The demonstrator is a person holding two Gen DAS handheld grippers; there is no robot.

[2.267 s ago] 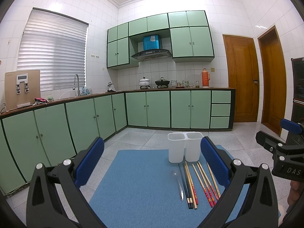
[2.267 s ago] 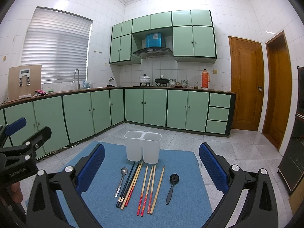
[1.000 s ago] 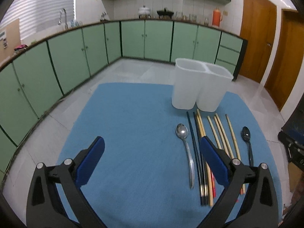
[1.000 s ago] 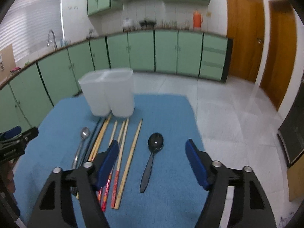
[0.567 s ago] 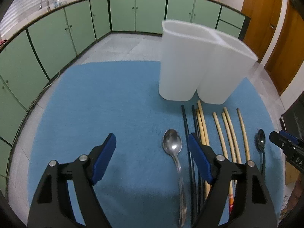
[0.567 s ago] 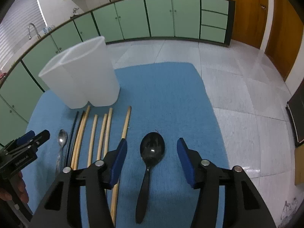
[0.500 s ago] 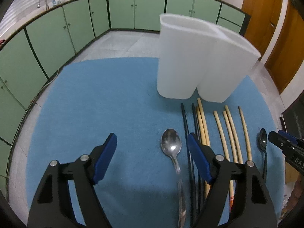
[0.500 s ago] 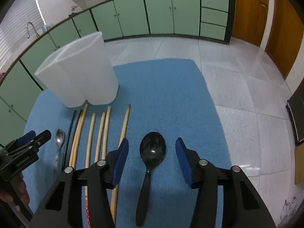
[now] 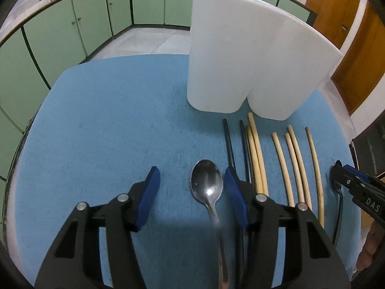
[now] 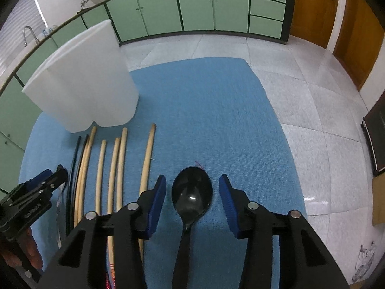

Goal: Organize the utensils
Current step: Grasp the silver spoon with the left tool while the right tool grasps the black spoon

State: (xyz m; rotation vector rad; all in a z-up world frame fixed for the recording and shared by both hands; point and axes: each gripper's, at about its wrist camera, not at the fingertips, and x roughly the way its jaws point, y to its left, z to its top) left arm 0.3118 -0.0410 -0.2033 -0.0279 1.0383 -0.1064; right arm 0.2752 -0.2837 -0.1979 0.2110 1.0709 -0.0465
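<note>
My left gripper (image 9: pixel 191 187) straddles the steel spoon (image 9: pixel 207 186) on the mat (image 9: pixel 108 120); jaws have been closing, pads not touching. Right gripper (image 10: pixel 192 193) likewise around the black spoon (image 10: pixel 192 193), beside the chopsticks (image 10: pixel 115 166).

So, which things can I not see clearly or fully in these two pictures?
- Inside of the white holder: both views show only its outer walls.
- Silver spoon handle: left view, blurred, cut off by the bottom edge.
- Black spoon handle end: right view, cut off by the bottom edge.
- Near ends of the chopsticks: behind the gripper frames in both views.
- Whether either gripper's pads touch a spoon handle: out of view.
</note>
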